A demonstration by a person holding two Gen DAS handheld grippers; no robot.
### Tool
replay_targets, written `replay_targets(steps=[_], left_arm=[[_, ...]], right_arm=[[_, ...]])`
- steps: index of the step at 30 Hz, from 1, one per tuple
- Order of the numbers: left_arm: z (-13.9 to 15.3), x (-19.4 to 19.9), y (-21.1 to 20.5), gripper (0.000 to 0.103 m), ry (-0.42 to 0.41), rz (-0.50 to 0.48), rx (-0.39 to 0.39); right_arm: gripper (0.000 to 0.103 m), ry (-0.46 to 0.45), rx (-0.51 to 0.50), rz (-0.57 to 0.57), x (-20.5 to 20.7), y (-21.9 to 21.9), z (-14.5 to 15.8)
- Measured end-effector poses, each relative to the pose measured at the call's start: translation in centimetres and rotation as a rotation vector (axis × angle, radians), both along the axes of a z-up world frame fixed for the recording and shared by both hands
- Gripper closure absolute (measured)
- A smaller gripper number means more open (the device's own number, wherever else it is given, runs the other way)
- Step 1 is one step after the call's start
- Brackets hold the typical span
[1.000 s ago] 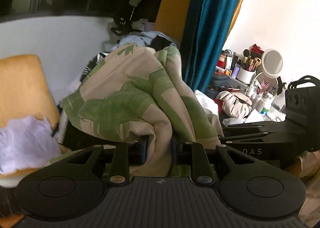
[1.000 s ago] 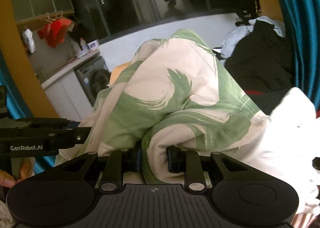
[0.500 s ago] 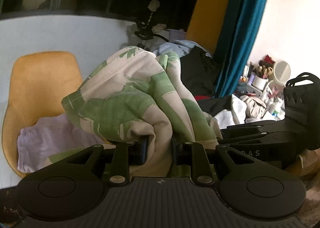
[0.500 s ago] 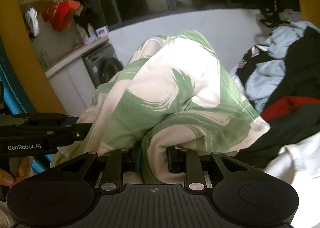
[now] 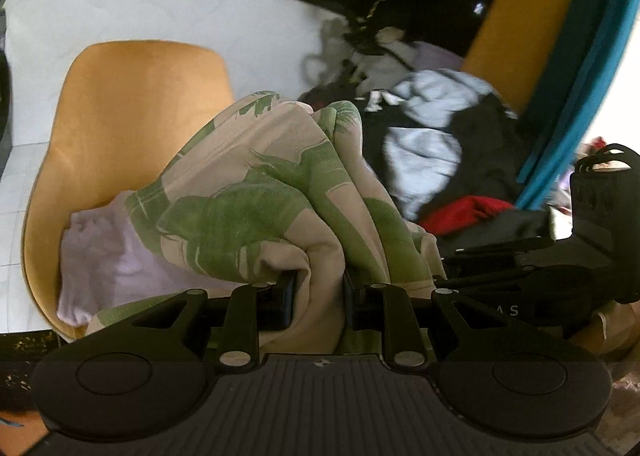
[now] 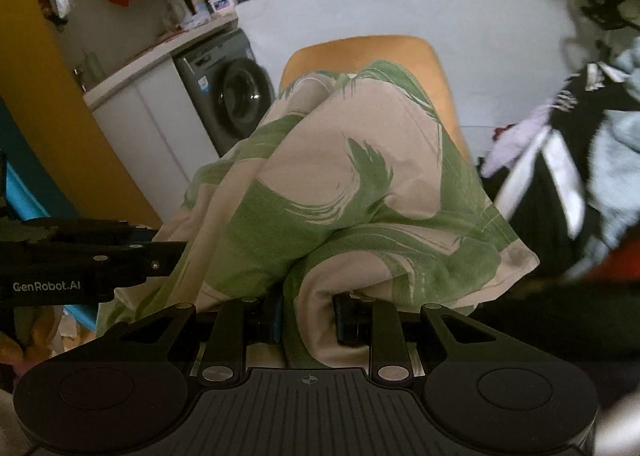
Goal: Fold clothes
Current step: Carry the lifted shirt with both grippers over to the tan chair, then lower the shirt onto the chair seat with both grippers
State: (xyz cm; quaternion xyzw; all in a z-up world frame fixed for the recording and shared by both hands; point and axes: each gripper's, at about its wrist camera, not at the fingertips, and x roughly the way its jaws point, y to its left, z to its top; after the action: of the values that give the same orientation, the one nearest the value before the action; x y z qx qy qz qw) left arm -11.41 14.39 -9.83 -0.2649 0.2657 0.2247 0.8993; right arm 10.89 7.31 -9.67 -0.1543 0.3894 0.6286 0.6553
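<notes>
A beige cloth with green leaf print (image 5: 260, 192) hangs bunched over both grippers, held up in the air. My left gripper (image 5: 318, 302) is shut on a fold of it. My right gripper (image 6: 306, 318) is shut on another fold of the same cloth (image 6: 360, 184). The right gripper's body shows at the right edge of the left wrist view (image 5: 560, 268). The left gripper's body shows at the left of the right wrist view (image 6: 80, 264). The cloth hides both sets of fingertips.
An orange chair (image 5: 120, 116) stands ahead with a lilac garment (image 5: 100, 256) on its seat; its back shows in the right wrist view (image 6: 360, 52). A pile of black, pale blue and red clothes (image 5: 440, 144) lies to the right. A washing machine (image 6: 228, 96) stands at the left.
Both grippers have swung left with the cloth still held. The orange chair has come into the middle of both views, and the dressing table with cosmetics has left the left wrist view.
</notes>
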Motion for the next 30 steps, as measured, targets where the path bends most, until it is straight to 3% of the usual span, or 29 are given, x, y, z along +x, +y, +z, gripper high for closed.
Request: replay_targets(steps=[7,11,16,30], left_arm=[[-3.5,4.0,10.8,0.08,0.07,0.074,-0.048],[-6.0,5.5,15.8,0.08,0.102,0.121,-0.094],[-10.5,5.5,19.4,0.08,0.149,0.135,-0.153],[-21.0,7.2,31.0,0.079,0.25,0.048,-0.156]], right_arm=[[0.08,0.048,-0.017,0.077,6.3,12.6,-4.3],[0.08,0.068,-0.076,0.116,8.5,18.5,-7.2],[0.081,0.062,-0.145,0.157,8.5,22.9,-11.5],[0.082,-0.039,-0.2,0.115,7.9,33.6,-22.4]])
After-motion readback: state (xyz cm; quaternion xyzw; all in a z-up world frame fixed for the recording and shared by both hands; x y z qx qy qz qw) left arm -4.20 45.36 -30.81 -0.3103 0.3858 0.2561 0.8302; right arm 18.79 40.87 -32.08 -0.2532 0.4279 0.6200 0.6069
